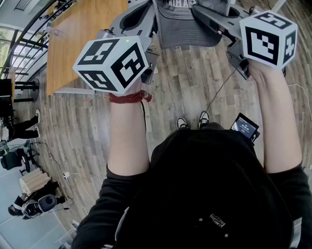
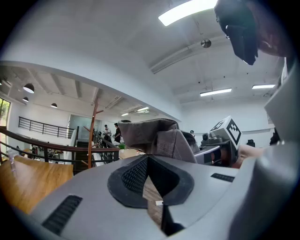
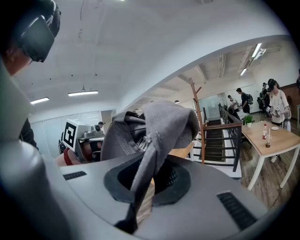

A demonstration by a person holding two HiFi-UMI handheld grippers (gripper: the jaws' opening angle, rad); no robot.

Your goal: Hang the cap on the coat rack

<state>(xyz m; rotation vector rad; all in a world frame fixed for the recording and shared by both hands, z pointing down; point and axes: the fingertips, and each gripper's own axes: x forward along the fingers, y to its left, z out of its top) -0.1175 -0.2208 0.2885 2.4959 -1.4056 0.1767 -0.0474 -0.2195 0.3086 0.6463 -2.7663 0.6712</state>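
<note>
Right gripper (image 3: 149, 161) clamped shut on cap (image 3: 159, 124) fabric; left gripper (image 2: 148, 158) tips pinch cap's edge; cap spans between both.

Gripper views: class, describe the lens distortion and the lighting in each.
Left gripper view: fisheye, black rounded corners, railing bowed, overhead strip light blown out. Right gripper view: same dark rim, the cap close and softly lit, the ceiling bending above.

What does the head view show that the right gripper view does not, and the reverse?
Only the head view shows the person's shoes and a red wristband. Only the right gripper view shows the coat rack, behind the grey cap. Both show that cap, with the right gripper shut on it.
</note>
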